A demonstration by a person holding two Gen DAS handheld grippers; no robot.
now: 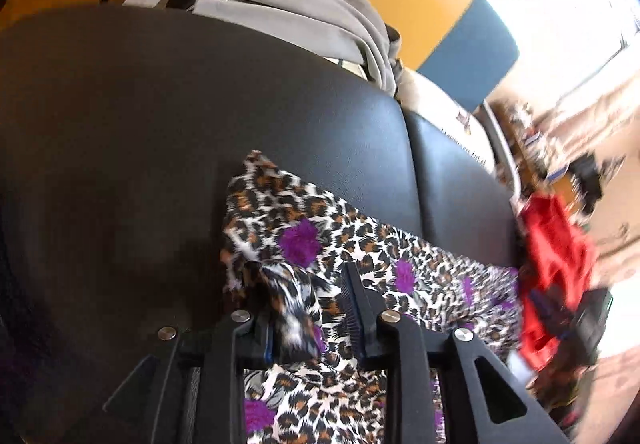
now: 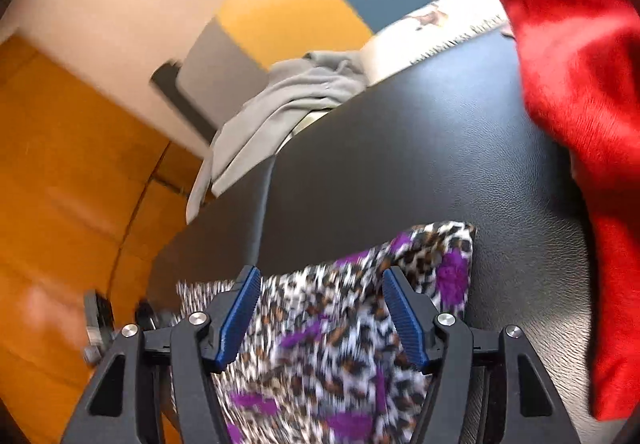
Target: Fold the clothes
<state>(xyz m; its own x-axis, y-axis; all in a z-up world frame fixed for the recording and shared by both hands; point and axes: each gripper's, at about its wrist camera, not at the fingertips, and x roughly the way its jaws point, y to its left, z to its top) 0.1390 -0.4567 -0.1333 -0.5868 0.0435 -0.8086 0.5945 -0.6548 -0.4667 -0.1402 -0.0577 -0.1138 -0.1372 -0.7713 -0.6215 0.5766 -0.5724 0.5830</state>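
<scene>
A leopard-print garment with purple flowers (image 1: 360,244) lies on a black padded surface (image 1: 160,124). My left gripper (image 1: 304,292) hangs just above it, open. A raised bunch of the print cloth (image 1: 288,304) sits between the jaws against the left finger, clear of the right finger (image 1: 356,300). In the right wrist view the same garment (image 2: 332,344) lies blurred under my right gripper (image 2: 320,272). That gripper stands open, its blue pads (image 2: 246,304) wide apart, with the cloth below them and no grip on it.
A red garment (image 2: 580,84) lies heaped at the right of the black surface (image 2: 420,164). Grey clothing (image 1: 288,12) is draped over the far edge. Yellow, blue and grey panels (image 2: 288,12) stand behind. Orange wooden flooring (image 2: 60,184) lies beyond the left edge.
</scene>
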